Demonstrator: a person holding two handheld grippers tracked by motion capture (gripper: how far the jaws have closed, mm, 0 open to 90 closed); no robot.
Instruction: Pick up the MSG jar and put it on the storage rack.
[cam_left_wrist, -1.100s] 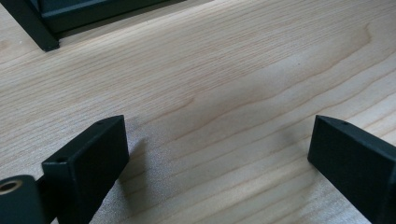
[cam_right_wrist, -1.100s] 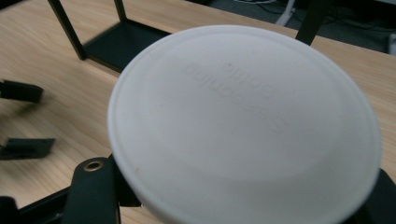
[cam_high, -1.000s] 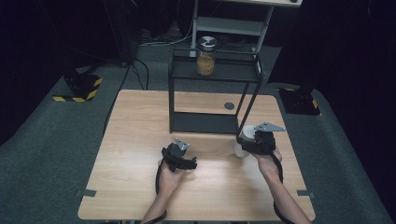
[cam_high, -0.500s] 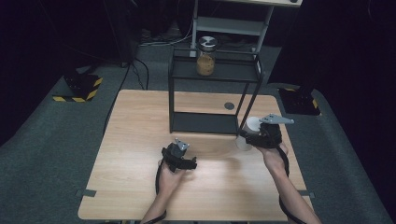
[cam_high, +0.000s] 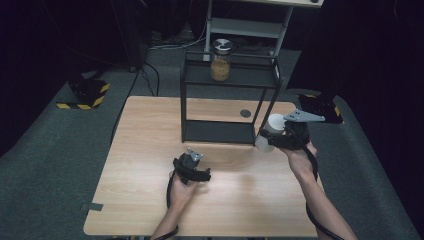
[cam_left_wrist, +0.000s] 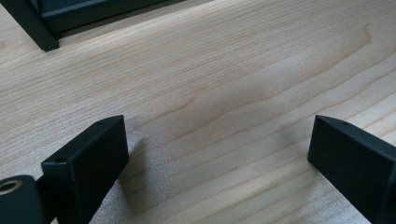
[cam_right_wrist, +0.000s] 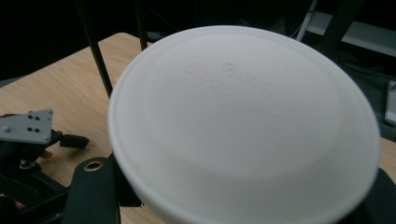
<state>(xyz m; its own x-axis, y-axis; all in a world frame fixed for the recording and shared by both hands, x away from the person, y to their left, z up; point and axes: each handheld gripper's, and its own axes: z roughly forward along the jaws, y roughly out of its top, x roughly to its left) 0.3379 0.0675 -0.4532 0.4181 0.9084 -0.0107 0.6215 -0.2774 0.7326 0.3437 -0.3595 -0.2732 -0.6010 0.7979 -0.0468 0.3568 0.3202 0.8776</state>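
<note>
Wood worktop (cam_high: 150, 200) in dark room w/ grey floor. Right gripper (cam_high: 270, 137) clamped a white tub (cam_high: 269, 131), raised by the black rack (cam_high: 192, 90). Left gripper (cam_left_wrist: 217, 154) gaped wide, empty.

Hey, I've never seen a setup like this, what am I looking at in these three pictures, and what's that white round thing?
A person sits at a wooden table holding hand-held tongs in each hand. One camera looks down from above; the other two ride on the tongs. The left tongs rest low over the wood, open and empty. The right tongs are shut on a white container, lifted above the table beside a black metal shelf rack. A glass jar stands on the rack's top shelf.
</note>
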